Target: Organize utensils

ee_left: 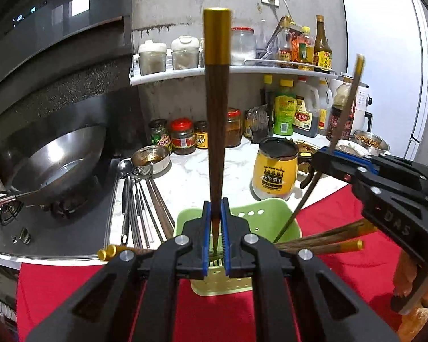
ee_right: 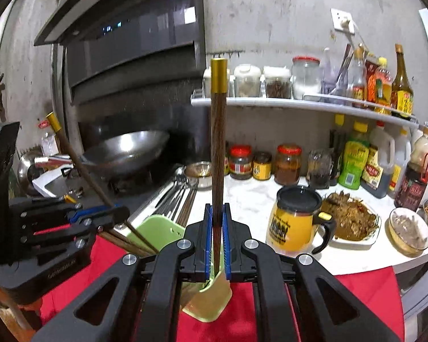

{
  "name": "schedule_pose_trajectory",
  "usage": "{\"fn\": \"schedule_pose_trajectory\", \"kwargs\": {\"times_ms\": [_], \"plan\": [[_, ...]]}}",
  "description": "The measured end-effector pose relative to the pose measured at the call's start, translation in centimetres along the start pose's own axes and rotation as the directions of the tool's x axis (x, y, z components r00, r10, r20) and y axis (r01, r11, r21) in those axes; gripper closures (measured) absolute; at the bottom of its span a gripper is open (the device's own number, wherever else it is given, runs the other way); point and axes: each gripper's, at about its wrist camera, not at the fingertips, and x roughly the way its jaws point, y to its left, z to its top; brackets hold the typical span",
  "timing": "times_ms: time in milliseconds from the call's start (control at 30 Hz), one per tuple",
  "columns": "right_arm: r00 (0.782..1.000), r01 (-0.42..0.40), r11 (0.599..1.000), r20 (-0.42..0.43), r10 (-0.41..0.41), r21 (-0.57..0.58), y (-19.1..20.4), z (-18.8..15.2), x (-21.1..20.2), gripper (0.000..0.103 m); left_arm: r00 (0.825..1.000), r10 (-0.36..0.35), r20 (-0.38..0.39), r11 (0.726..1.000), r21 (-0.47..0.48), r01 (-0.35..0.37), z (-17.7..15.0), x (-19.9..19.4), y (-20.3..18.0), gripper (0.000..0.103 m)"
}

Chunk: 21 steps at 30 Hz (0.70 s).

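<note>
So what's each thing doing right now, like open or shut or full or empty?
Left claw: shut on a gold-capped chopstick, held upright.
Right claw: shut on another chopstick, upright.
Green holder: lying tipped on the red cloth, chopsticks sticking out.
Wok: on the stove, looks empty.
Yellow mug: lid on.
Spoons and chopsticks: lying loose on the counter.

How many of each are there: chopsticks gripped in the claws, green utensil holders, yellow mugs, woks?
Gripped: 2, one chopstick in the left claw, one in the right claw
Green holder: 1
Yellow mug: 1
Wok: 1
Total: 5
</note>
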Motion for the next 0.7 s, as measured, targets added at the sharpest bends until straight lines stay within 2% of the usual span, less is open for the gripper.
{"fn": "schedule_pose_trajectory", "kwargs": {"times_ms": [33, 100, 233, 300, 333, 367, 400, 467, 600, 700], "plan": [[1.000, 0.006, 1.000, 0.005, -0.006, 0.000, -0.1, 0.1, -0.3, 0.086, 1.000, 0.005, 0.006, 1.000, -0.002, -0.005, 0.0, -0.1, 0.2, 0.096], [0.999, 0.022, 1.000, 0.039, -0.022, 0.009, -0.2, 0.8, -1.9, 0.069, 1.000, 0.014, 0.024, 1.000, -0.002, -0.014, 0.4, -0.9, 0.6, 0.095], [0.991, 0.055, 0.998, 0.120, -0.056, 0.017, -0.6, 2.6, -6.5, 0.061, 0.994, 0.026, 0.102, 0.999, -0.024, -0.024, 1.6, -4.6, 1.2, 0.067], [0.985, 0.072, 0.997, 0.158, -0.075, 0.028, -0.6, 3.2, -9.7, 0.050, 0.988, 0.036, 0.149, 0.999, -0.041, -0.030, 1.8, -7.5, 1.6, 0.061], [0.983, 0.076, 0.997, 0.165, -0.080, 0.031, -0.6, 3.3, -10.8, 0.046, 0.985, 0.049, 0.165, 0.998, -0.055, -0.041, 1.6, -9.3, 1.9, 0.053], [0.982, 0.083, 0.996, 0.170, -0.087, 0.032, -0.4, 3.2, -12.2, 0.039, 0.983, 0.062, 0.171, 0.997, -0.064, -0.051, 1.3, -10.3, 2.0, 0.042], [0.981, 0.090, 0.995, 0.170, -0.094, 0.030, -0.1, 2.9, -13.5, 0.030, 0.981, 0.079, 0.177, 0.995, -0.079, -0.066, 0.7, -11.8, 2.2, 0.036], [0.981, 0.099, 0.995, 0.164, -0.102, 0.027, 0.4, 2.0, -15.2, 0.020, 0.978, 0.101, 0.181, 0.991, -0.099, -0.084, -0.5, -13.9, 2.4, 0.019], [0.988, 0.102, 0.994, 0.117, -0.105, 0.030, 1.5, -1.0, -17.8, 0.015, 0.979, 0.133, 0.157, 0.986, -0.118, -0.115, -3.8, -17.2, 2.3, 0.006], [0.990, 0.108, 0.993, 0.082, -0.112, 0.044, 2.3, -3.7, -19.1, 0.008, 0.983, 0.134, 0.124, 0.985, -0.128, -0.118, -6.6, -19.0, 1.9, 0.006]]}}
